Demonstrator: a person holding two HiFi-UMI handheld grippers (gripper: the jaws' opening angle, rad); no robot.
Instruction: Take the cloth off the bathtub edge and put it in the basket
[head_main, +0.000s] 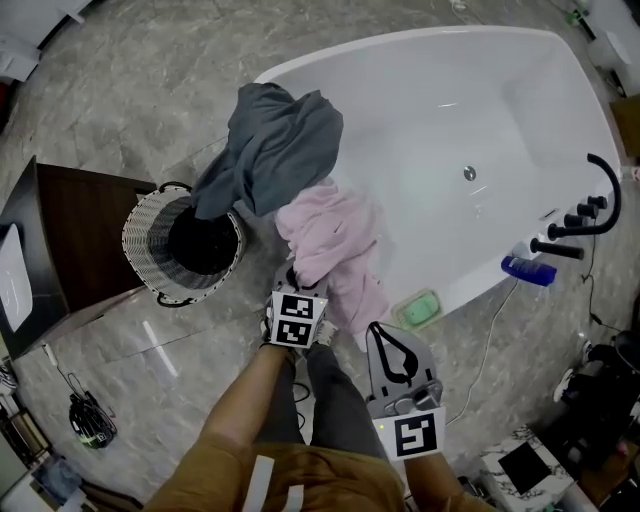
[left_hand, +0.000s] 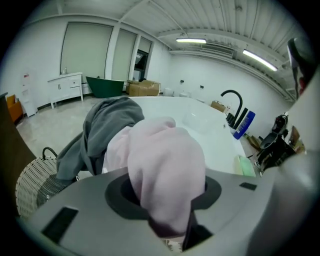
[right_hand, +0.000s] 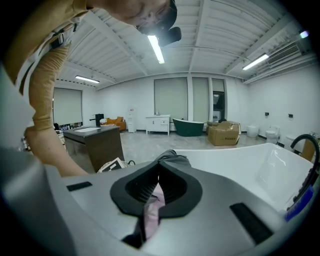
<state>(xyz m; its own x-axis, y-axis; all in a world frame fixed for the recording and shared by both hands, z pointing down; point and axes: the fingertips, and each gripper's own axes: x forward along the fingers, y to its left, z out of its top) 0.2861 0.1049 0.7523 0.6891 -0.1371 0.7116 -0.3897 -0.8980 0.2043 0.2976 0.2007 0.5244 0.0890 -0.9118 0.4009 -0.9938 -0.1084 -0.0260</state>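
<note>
Crumpled pink cloth (left_hand: 165, 170), seemingly pinched, woven basket (head_main: 135, 235)

Marbled floor (head_main: 150, 110) bears bathtub (head_main: 480, 110), wicker basket (head_main: 135, 235) and dark cabinet (head_main: 70, 230).

You have no text here that can be read. One marker cube (head_main: 296, 321) and the other (head_main: 419, 436) carry only black-and-white square patterns, with no letters or numbers. The cardboard box (right_hand: 223, 134) bears dark print, but it is too small to make out.
</note>
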